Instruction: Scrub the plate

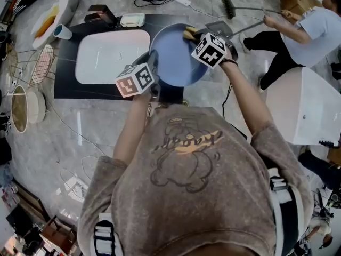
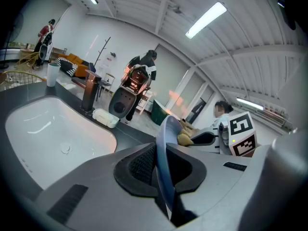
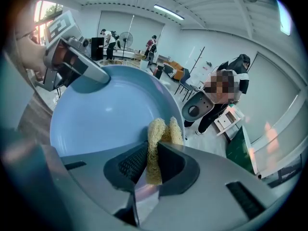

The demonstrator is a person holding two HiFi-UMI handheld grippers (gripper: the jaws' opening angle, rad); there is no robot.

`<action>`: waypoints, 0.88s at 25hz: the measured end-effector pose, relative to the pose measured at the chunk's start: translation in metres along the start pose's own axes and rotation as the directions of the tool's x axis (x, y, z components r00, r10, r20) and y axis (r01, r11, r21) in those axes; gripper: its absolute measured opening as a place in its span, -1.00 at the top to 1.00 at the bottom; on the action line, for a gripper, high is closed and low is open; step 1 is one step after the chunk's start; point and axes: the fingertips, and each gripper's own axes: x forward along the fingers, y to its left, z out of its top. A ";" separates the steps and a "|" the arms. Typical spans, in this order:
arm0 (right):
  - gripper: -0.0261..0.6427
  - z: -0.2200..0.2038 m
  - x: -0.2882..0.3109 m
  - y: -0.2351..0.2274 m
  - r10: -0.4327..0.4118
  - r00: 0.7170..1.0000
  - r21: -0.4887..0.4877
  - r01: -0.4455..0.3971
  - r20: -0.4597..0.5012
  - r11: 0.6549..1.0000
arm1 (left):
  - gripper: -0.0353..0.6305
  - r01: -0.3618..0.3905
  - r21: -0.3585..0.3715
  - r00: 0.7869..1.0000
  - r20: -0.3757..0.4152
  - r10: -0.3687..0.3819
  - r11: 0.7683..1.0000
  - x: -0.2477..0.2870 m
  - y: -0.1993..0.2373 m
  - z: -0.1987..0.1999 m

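Observation:
A pale blue plate (image 1: 173, 55) is held in the air over the right end of the black counter. My left gripper (image 1: 153, 71) is shut on its near rim; in the left gripper view the plate's edge (image 2: 166, 148) runs straight between the two jaws. My right gripper (image 1: 197, 35) is shut on a yellow scrub sponge (image 1: 189, 33) at the plate's far right rim. In the right gripper view the folded sponge (image 3: 156, 146) sticks out of the jaws against the plate's face (image 3: 103, 117), with my left gripper (image 3: 98, 76) on the opposite rim.
A white basin (image 1: 109, 55) is sunk in the black counter (image 1: 66, 81), with a tap (image 1: 104, 15) and soap dish (image 1: 132, 20) behind it. A cup (image 1: 62, 32) stands at the far left corner. A person with a broom (image 1: 290, 28) squats at the right beside a white box (image 1: 306, 105).

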 end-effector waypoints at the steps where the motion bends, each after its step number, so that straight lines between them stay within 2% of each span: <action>1: 0.75 -0.005 0.000 0.000 0.002 1.000 0.000 -0.002 -0.012 1.000 | 0.78 -0.006 0.001 1.000 0.006 0.006 1.000 -0.001 0.002 0.002; 7: 0.75 -0.024 0.009 0.015 0.040 0.998 -0.013 -0.041 -0.055 0.999 | 0.78 -0.048 0.002 0.999 0.024 0.048 0.999 0.000 0.010 0.008; 12: 0.75 -0.035 0.007 0.036 0.087 0.993 -0.026 -0.090 -0.080 0.996 | 0.78 -0.081 -0.027 0.996 0.046 0.083 0.996 -0.004 0.017 0.012; 22: 0.75 -0.042 0.003 0.084 0.195 0.976 -0.069 -0.202 -0.101 0.977 | 0.77 -0.110 -0.060 0.990 0.077 0.114 0.992 0.000 0.027 0.020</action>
